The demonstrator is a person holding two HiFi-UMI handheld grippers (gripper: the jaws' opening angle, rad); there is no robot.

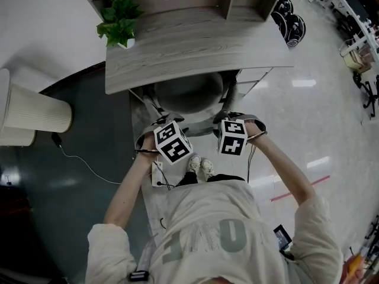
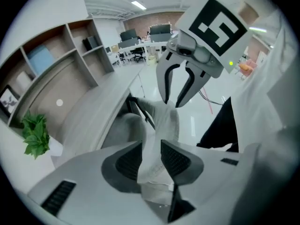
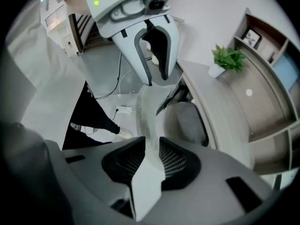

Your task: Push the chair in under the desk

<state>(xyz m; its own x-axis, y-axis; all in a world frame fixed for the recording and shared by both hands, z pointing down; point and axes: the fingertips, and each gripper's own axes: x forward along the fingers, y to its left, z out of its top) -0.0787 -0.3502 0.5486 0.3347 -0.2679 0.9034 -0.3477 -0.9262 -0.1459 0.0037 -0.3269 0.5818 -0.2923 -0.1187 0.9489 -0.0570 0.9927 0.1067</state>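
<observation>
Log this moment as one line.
left gripper: closed on chair back | right gripper: closed on chair back | chair seat: partly under desk

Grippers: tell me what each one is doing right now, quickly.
Left gripper: closed on the top edge of the chair backrest.
Right gripper: closed on the same chair backrest, further along its top edge.

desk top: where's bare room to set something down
Bare from the plant rightward to the right end of the desk, between the shelf unit and the front edge. Crowded only at the front middle, around the chair.
</observation>
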